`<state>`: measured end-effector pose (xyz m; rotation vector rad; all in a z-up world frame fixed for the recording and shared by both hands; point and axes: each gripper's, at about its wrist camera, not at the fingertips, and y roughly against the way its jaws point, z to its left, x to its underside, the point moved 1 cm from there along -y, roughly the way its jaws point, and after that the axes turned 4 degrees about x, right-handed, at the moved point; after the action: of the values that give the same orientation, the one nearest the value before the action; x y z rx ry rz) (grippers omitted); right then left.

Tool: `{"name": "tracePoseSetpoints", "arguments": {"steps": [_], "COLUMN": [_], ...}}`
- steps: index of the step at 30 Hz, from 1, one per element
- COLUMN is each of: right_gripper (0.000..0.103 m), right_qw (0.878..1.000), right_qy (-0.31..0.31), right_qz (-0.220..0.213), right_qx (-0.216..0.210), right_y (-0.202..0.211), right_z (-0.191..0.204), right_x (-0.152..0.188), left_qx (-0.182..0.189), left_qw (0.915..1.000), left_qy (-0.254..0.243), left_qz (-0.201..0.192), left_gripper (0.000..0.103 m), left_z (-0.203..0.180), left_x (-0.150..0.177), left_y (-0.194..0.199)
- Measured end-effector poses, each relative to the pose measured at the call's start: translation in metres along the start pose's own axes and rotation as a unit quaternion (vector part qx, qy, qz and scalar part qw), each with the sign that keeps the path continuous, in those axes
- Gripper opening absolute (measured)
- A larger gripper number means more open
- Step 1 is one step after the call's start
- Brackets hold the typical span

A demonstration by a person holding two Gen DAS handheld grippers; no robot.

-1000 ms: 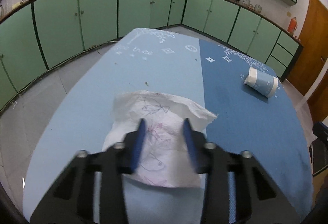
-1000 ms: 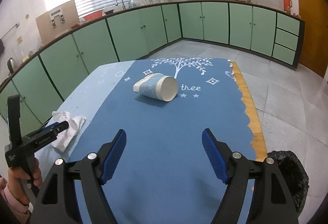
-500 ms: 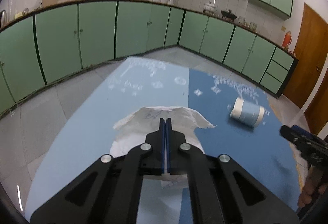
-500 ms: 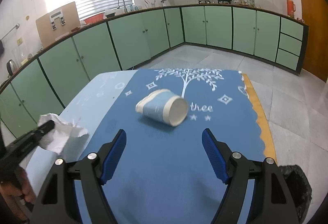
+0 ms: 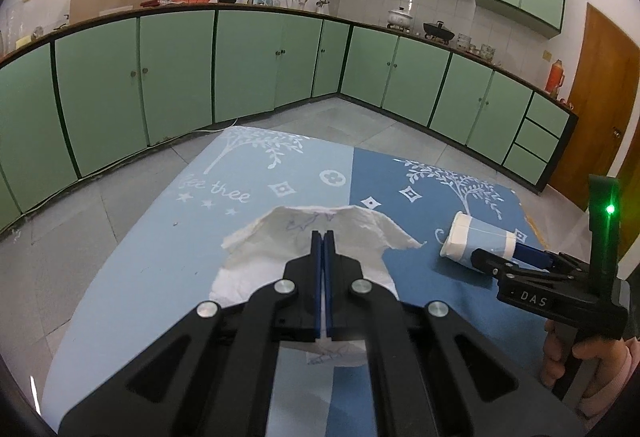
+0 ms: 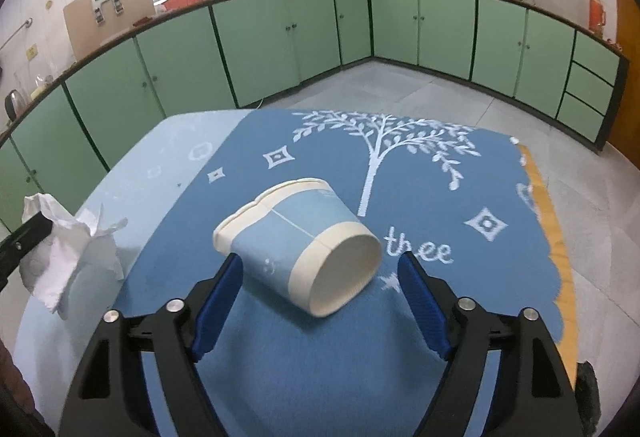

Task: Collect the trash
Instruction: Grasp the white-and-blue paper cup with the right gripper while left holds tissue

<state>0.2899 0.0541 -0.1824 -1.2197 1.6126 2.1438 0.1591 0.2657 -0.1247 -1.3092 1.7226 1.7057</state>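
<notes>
While my left claw [image 5: 322,237] is pinched tight on the crumpled paper towel [image 5: 352,233], holding it up off the light-blue side of the bench [image 5: 152,257], my right claw [image 6: 320,277] is spread wide around the paper cup [image 6: 298,245]. The cup's lying on its side on the dark-blue cloth [image 6: 460,197], rim dented, base pointing back at my camera. The blue pads [image 6: 218,297] sit either side of it, not touching as far as I can see. From the right view the towel hangs from the other claw's tip, off to the left.
</notes>
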Motion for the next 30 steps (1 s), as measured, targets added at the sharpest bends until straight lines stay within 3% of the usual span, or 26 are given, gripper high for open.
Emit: {"name": "tracePoseSetpoints", "arguments": {"steps": [4,8,14,30], "right_gripper": [0.081,0.070,0.063,0.057], "right_qw": [1.000,0.999,0.999,0.998], "right_qy": [-0.009,-0.003,0.007,-0.031], "right_qz": [0.014,0.019,0.012,-0.033], "right_qx": [-0.023,-0.033,-0.039,-0.053], "right_y": [-0.012,-0.013,-0.005,0.069], "right_z": [-0.003,-0.001,0.004,-0.009], "right_x": [-0.006,-0.007,-0.005,0.017], "left_qx": [-0.005,-0.011,-0.016,0.017], "left_qw": [1.0000,0.9999,0.9997,0.9996], "left_qy": [-0.004,-0.009,-0.016,-0.022], "left_qz": [0.001,0.001,0.012,0.003], "left_gripper": [0.000,0.000,0.000,0.000], "left_z": [0.000,-0.003,-0.008,-0.038], "left_x": [-0.002,-0.003,0.001,0.007], "left_y": [-0.010,-0.018,-0.028,0.009]}}
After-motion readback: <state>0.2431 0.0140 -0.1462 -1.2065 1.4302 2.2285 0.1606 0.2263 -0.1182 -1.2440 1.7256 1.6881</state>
